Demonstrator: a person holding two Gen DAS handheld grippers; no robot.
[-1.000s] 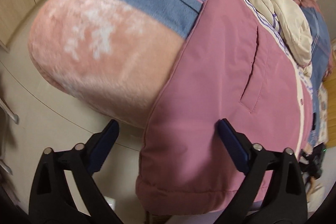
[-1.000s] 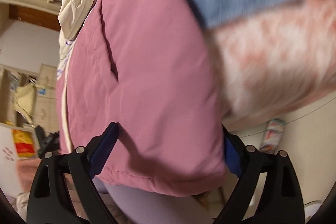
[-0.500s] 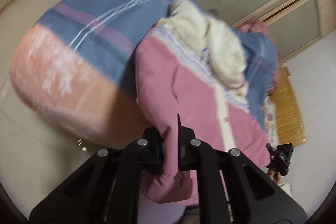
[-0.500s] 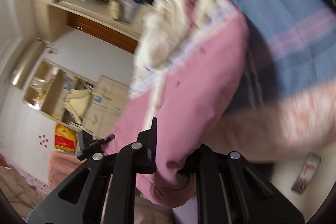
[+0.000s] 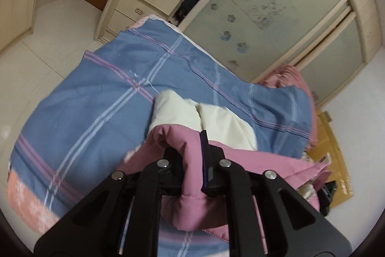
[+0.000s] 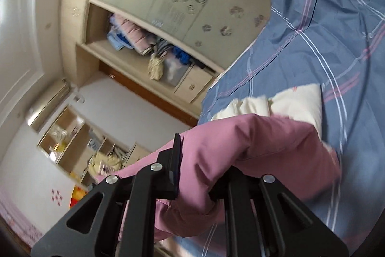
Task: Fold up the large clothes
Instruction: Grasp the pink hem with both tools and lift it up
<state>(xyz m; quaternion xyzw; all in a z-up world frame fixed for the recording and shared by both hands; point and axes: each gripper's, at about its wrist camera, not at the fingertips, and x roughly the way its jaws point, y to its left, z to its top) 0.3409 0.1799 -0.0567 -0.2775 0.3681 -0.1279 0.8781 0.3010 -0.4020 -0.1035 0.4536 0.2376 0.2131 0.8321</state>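
Note:
A padded pink jacket (image 5: pixel 192 199) with a cream hood (image 5: pixel 223 122) lies on a bed with a blue plaid quilt (image 5: pixel 101 112). My left gripper (image 5: pixel 192 160) is shut on the jacket's bottom hem and holds it lifted over the body, toward the hood. My right gripper (image 6: pixel 199 175) is shut on the hem of the same pink jacket (image 6: pixel 252 143) at its other corner, also lifted. The cream hood (image 6: pixel 296 98) lies just beyond the raised fold. The jacket's lower body is hidden under the fold.
The quilt (image 6: pixel 312 40) covers the bed, with a pink fleece edge (image 5: pixel 31 206) at the near side. A wardrobe with frosted sliding doors (image 5: pixel 276 16), drawers (image 5: pixel 144 1) and open shelves of clothes (image 6: pixel 134 37) stands beyond the bed. Tiled floor (image 5: pixel 36 59) lies to the left.
Both grippers went from open around the jacket's hem to shut on it. They then lifted the hem and carried it up over the jacket toward the hood.

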